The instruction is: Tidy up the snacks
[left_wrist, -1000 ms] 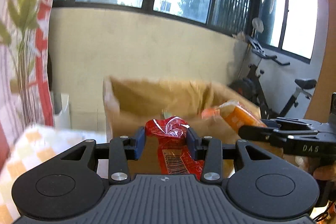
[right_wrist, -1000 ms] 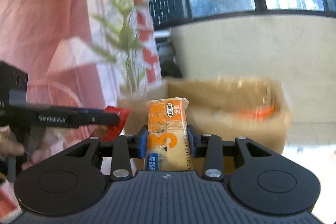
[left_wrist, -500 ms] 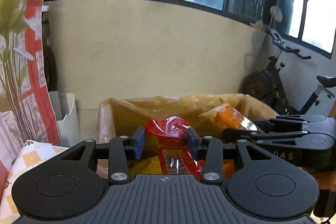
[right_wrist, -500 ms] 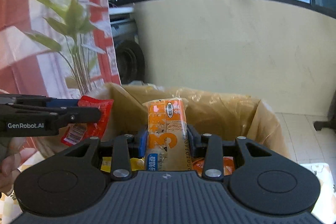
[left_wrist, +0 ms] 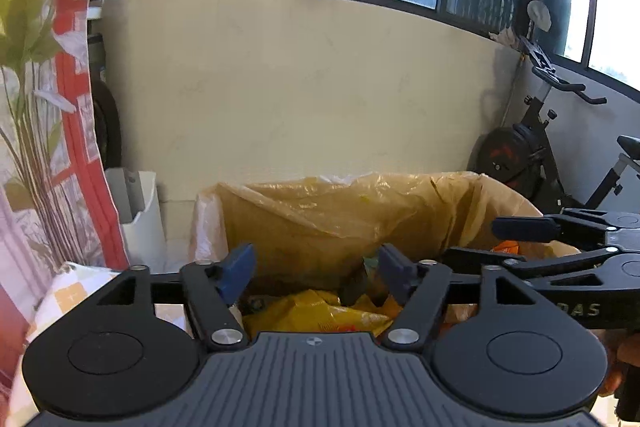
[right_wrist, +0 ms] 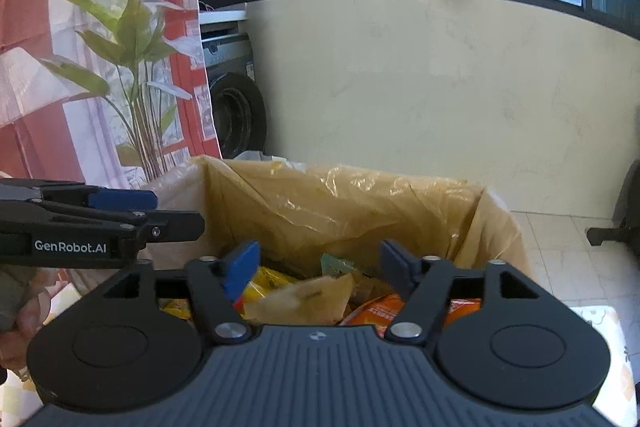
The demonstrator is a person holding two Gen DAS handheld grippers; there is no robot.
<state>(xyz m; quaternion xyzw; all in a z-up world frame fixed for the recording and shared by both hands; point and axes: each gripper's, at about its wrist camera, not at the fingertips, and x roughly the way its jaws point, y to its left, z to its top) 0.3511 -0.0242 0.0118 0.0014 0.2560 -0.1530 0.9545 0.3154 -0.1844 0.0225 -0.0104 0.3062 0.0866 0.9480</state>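
A box lined with a yellow plastic bag (left_wrist: pixel 328 211) stands ahead; it also shows in the right wrist view (right_wrist: pixel 320 203). Several snack packs lie inside: a yellow pack (left_wrist: pixel 316 311), a tan pack (right_wrist: pixel 300 301) and an orange pack (right_wrist: pixel 376 311). My left gripper (left_wrist: pixel 316 267) is open and empty over the box's near edge. My right gripper (right_wrist: pixel 320 263) is open and empty over the box. The right gripper also shows at the right of the left wrist view (left_wrist: pixel 500 241), and the left gripper at the left of the right wrist view (right_wrist: pixel 172 213).
A checked tablecloth (left_wrist: pixel 72 291) shows at the lower left. A white bin (left_wrist: pixel 140 215) stands by the cream wall. A red leaf-print curtain (right_wrist: pixel 80 67) hangs left. An exercise bike (left_wrist: pixel 552 155) stands right. A tyre (right_wrist: pixel 236 115) leans behind the box.
Both grippers have opened over the box. The red pack has left my left gripper and the orange biscuit pack has left my right gripper; neither is between the fingers now.
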